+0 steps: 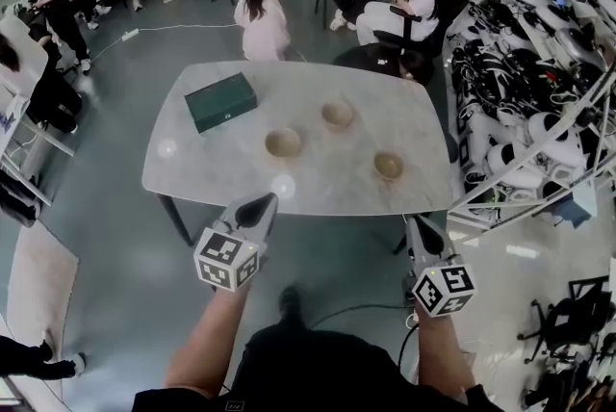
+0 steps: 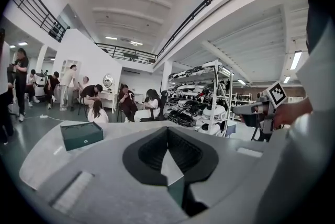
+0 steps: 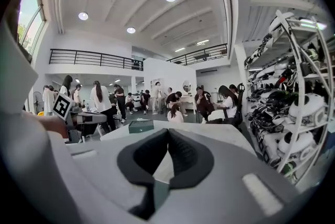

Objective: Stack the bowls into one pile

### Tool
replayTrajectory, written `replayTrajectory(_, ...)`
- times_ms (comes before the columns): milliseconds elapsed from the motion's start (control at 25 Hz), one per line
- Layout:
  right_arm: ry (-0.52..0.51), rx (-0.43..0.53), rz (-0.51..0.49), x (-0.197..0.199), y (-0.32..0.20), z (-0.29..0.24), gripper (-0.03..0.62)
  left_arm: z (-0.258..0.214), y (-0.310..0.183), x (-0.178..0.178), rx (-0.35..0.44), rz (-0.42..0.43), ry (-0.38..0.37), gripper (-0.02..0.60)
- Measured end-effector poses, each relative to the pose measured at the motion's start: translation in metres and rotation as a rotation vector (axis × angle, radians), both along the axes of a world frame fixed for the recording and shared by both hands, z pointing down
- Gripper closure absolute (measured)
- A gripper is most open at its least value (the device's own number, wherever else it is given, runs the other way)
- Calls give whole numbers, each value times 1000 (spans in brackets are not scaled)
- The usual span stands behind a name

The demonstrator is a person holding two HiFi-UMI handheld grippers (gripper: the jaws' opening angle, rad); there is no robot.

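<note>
Left gripper [image 1: 258,204] and right gripper [image 1: 417,227], jaws pressed together and empty, hang short of the pale stone-topped table [image 1: 318,81]. Nothing looks stacked yet: three shallow tan bowls [image 1: 283,143] sit well apart. The next move calls for reaching in and opening the jaws to pinch one rim.

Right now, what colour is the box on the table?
Dark green box, clearest in the head view.

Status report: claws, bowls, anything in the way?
Left claw, right claw shut, empty. Three bowls separate on table, unstacked. Green box left of bowls, not blocking.
</note>
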State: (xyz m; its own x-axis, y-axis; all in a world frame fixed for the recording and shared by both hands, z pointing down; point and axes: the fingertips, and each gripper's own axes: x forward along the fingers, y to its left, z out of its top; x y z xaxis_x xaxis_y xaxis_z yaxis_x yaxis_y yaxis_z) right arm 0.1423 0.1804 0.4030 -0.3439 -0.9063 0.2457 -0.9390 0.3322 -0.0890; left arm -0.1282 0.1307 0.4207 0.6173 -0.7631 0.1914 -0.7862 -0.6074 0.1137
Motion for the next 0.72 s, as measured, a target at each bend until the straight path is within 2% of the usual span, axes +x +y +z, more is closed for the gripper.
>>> replayTrajectory(360, 19, 2, 15, -42, -43, -8, 592, 9, -39, -37, -7, 30, -3, 572)
replayTrajectory(720, 28, 6, 31, -40, -68, -6, 592, 11, -62, -37, -6, 44, 19, 572)
